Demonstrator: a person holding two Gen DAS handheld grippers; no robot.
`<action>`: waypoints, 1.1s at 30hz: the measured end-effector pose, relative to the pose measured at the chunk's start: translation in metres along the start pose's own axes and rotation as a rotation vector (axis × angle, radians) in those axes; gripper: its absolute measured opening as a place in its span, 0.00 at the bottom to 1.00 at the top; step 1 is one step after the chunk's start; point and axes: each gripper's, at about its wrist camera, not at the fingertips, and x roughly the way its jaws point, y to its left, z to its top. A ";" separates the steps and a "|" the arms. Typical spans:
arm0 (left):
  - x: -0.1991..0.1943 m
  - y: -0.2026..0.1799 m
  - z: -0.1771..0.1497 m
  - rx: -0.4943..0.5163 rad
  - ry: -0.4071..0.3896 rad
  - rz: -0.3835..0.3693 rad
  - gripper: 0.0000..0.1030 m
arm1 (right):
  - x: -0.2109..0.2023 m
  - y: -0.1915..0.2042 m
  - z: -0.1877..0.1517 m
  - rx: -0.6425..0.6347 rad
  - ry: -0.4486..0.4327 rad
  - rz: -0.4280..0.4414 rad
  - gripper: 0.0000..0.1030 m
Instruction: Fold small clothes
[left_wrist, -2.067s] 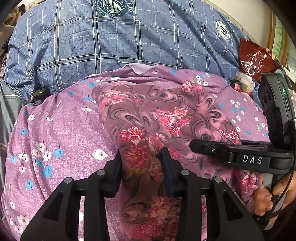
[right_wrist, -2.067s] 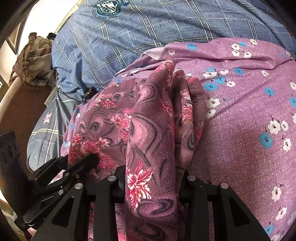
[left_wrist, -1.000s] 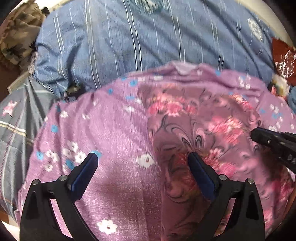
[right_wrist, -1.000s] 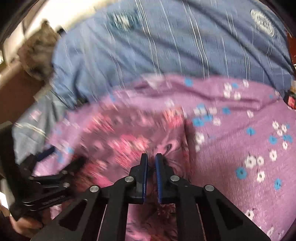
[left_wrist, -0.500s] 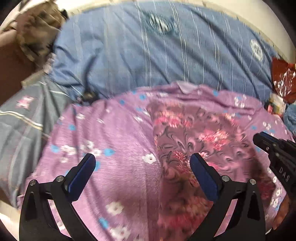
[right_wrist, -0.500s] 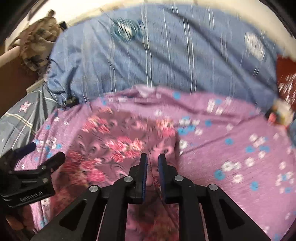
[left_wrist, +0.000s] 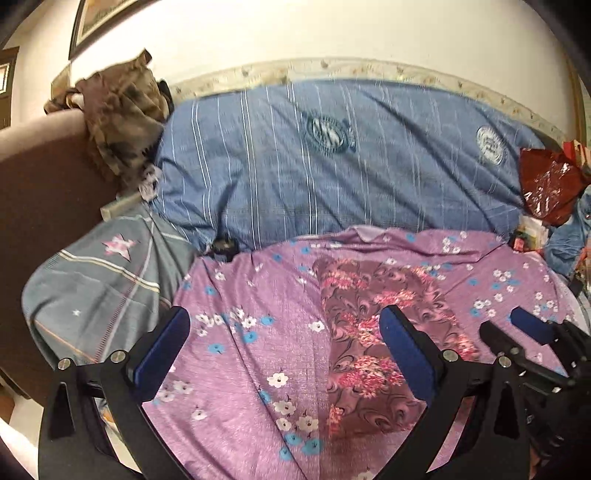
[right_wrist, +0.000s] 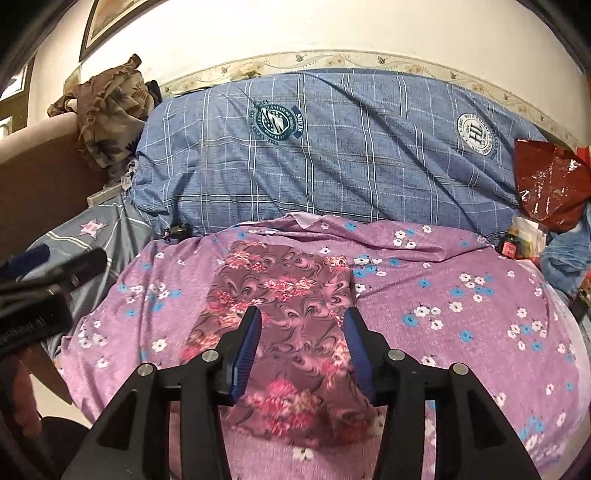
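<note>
The right gripper (right_wrist: 301, 350), clamped on the floral garment (right_wrist: 284, 332) two seconds ago, is opening with nothing between its pads. The left gripper (left_wrist: 284, 354) has also let go, jaws wide. The garment now lies folded on the purple bedspread (right_wrist: 461, 332), before the blue pillow (right_wrist: 332, 155).

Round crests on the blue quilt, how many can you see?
2. A dark green crest sits left of centre on the blue quilt; a white crest sits near its right end. Others may be hidden behind the purple sheet.
</note>
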 end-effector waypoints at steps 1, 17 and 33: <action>-0.008 0.000 0.001 0.002 -0.010 -0.001 1.00 | -0.004 0.001 0.001 -0.001 -0.002 -0.002 0.50; -0.099 -0.011 0.009 0.031 -0.126 0.018 1.00 | -0.100 0.005 0.016 0.004 -0.105 -0.039 0.60; -0.127 -0.011 0.006 0.028 -0.149 0.022 1.00 | -0.136 0.018 0.016 -0.023 -0.120 -0.046 0.63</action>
